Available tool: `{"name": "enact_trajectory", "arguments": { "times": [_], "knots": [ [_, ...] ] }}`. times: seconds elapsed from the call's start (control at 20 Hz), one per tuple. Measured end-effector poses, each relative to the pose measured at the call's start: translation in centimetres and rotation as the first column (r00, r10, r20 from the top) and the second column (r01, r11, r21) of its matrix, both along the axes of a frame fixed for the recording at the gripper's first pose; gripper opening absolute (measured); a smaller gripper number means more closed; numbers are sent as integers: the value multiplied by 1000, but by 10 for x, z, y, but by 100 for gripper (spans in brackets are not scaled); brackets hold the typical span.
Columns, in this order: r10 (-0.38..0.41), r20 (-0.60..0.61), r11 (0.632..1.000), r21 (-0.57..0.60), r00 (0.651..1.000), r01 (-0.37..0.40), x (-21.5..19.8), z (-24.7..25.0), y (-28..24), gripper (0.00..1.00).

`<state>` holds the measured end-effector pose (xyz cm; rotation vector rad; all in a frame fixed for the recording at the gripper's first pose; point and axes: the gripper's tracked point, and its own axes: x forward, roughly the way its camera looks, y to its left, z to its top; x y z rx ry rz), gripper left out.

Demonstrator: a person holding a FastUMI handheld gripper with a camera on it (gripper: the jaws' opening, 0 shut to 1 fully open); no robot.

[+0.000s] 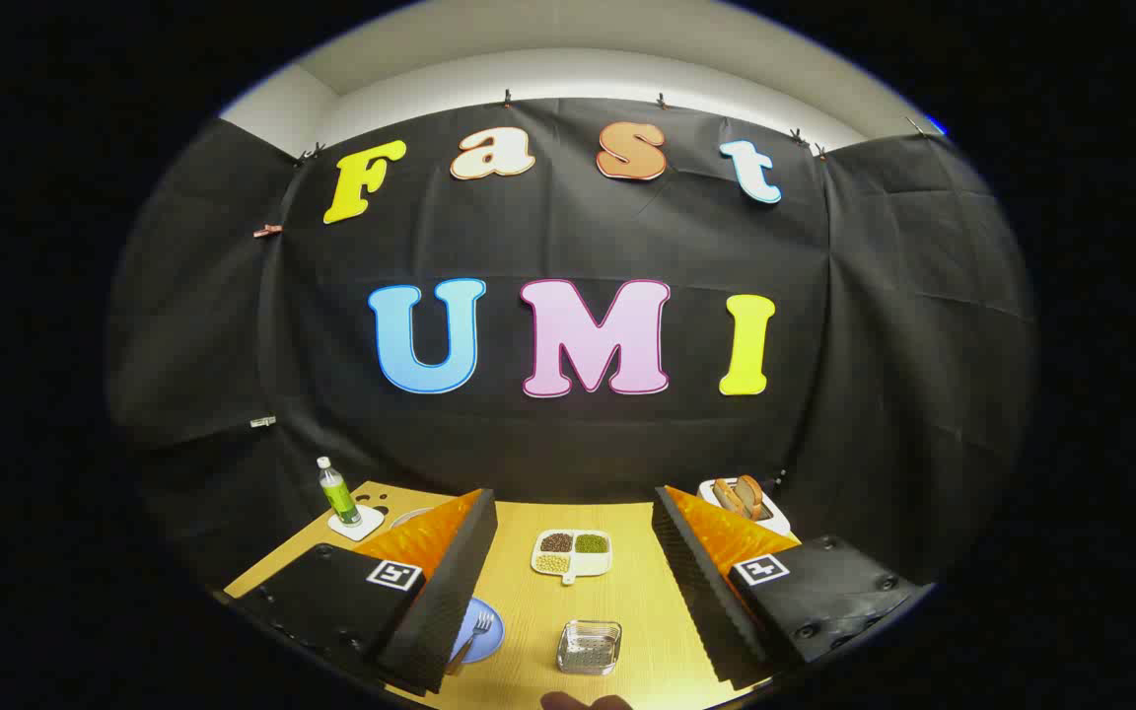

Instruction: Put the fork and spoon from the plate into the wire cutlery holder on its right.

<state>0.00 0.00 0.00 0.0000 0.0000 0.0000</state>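
The gripper [573, 582] hangs above the wooden table [529, 606], jaws wide and holding nothing. Between the fingers sit the small wire cutlery holder [589, 647] and, left of it, the round blue plate [478, 631] bearing a metal fork [474, 636] (partly hidden by the left finger). Beyond lies a white divided dish of beans [571, 553].

The camera rides the gripper [573, 582], held high and level, facing the back wall; the table [529, 616] lies far below between its wide-apart fingers.
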Motion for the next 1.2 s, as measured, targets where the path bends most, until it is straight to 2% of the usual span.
{"name": "enact_trajectory", "arguments": {
  "times": [0.2,0.65,1.2],
  "knots": [
    [57,-30,998,22,998,-56,2,-13,14,99],
    [36,-72,999,3,997,-36,9,-38,14,100],
    [52,-101,998,26,994,-50,18,-49,26,100]
  ]
}}
